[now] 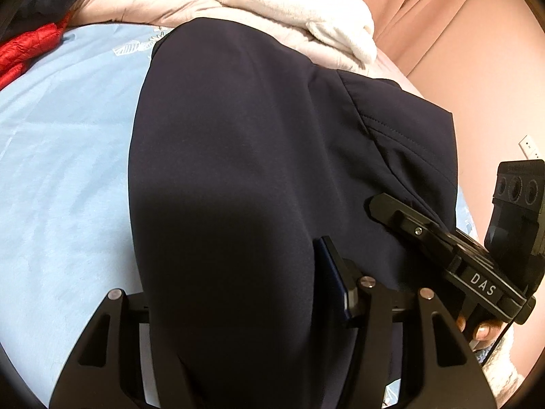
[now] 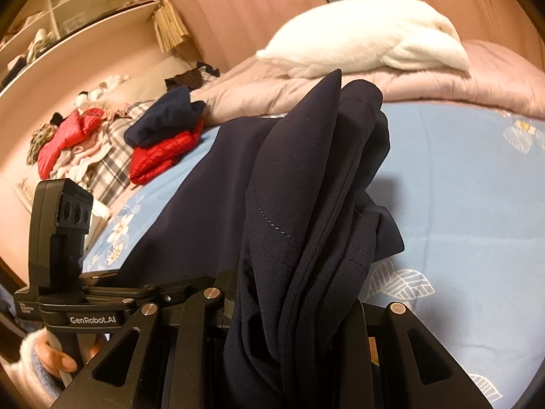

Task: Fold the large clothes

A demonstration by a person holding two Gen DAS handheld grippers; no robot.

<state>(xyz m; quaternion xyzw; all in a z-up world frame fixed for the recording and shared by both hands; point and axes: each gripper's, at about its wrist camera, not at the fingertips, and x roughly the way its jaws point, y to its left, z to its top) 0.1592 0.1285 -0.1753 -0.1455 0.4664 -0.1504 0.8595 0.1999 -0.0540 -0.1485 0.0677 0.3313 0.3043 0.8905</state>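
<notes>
A large dark navy garment lies stretched over the light blue bed sheet. My left gripper is shut on its near edge; cloth covers the left finger, and the right finger shows. My right gripper shows at the right, on the garment's side. In the right wrist view, bunched folds of the navy garment rise out of my right gripper, which is shut on them. The fingertips are hidden by cloth. My left gripper shows at the left.
A white fleece lies on a pink quilt at the bed's far end. A folded navy and red stack sits far left, with a loose clothes heap beyond. Curtains and shelves stand behind.
</notes>
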